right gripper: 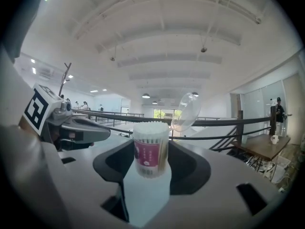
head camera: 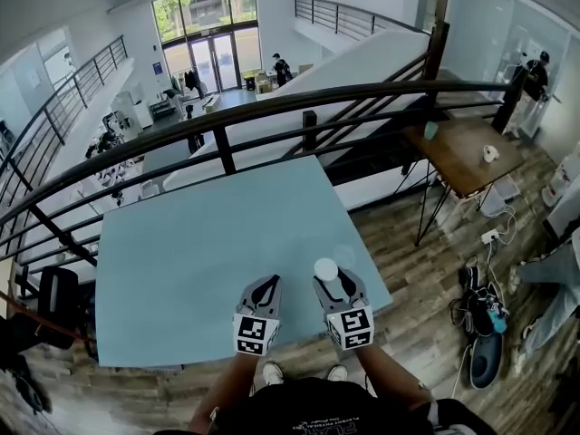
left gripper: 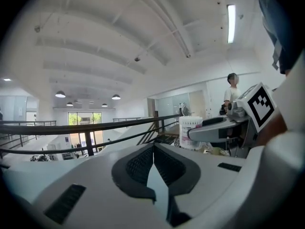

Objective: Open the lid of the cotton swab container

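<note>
Container (right gripper: 151,149): upright near the table's (head camera: 181,261) front edge, swab tips exposed.
Lid (right gripper: 186,111): clear, tipped up and back; the opening looks done.
Right gripper (right gripper: 151,168): pinching the container's sides, likely to steady it.
Left gripper (left gripper: 153,168): jaws pressed together, empty, just beside.

container body: in head view the cotton swab container (head camera: 325,267) shows its white top only; sides hidden between the jaws of the right gripper (head camera: 331,284).
lid: clear lid (right gripper: 187,110) tipped up at far right of the swabs; hinge hidden behind them; in head view too faint to trace.
label: pink label (right gripper: 148,154), print too small to read.
left gripper view: container's right side covered by the right gripper's jaw.
worktop (head camera: 181,261): near edge partly hidden behind the left gripper (head camera: 263,290) and the right one.
person (head camera: 317,413): cut off at the near picture edge.
</note>
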A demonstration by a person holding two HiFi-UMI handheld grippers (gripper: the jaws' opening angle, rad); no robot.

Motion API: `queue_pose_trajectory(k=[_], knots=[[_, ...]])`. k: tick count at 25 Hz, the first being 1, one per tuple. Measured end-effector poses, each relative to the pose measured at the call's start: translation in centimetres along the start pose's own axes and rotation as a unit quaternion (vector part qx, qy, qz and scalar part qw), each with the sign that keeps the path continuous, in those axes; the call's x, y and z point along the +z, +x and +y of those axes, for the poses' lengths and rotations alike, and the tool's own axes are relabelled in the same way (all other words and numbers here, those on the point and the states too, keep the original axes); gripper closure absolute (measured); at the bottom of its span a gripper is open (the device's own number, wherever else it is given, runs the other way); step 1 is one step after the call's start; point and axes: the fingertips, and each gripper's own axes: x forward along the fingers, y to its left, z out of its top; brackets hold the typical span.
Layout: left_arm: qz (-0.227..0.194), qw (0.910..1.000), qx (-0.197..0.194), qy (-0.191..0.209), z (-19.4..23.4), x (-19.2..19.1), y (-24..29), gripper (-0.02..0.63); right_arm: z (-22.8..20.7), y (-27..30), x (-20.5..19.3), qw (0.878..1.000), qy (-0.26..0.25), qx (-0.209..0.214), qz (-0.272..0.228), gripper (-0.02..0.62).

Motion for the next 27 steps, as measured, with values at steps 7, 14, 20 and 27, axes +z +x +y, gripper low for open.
queue_pose_trajectory(k=[7,14,20,27], knots=[[-0.004,0.9998,0.012,0.018,0.2,0.8,-0.2,0.588,-0.6,-0.2,0.0,1.000,-0.016,-0.015,-0.002,0.367],[-0.009,0.9999,-0.004,0.011,-0.3,0.5,-0.7,0.589,0.7,-0.4,-1.4,1.000,-0.021,0.002,-0.003,0.367],[0.006,0.9999,-0.001,0.013,-0.8,-0.5,-1.1,0.589,1.2,-0.8,-1.8,0.999,-0.036,0.000,0.013,0.367],[0.009,0.9998,-0.004,0.017,-0.8,-0.6,-1.6,0.589,1.8,-0.8,-2.4,0.999,-0.035,0.003,0.022,0.367]])
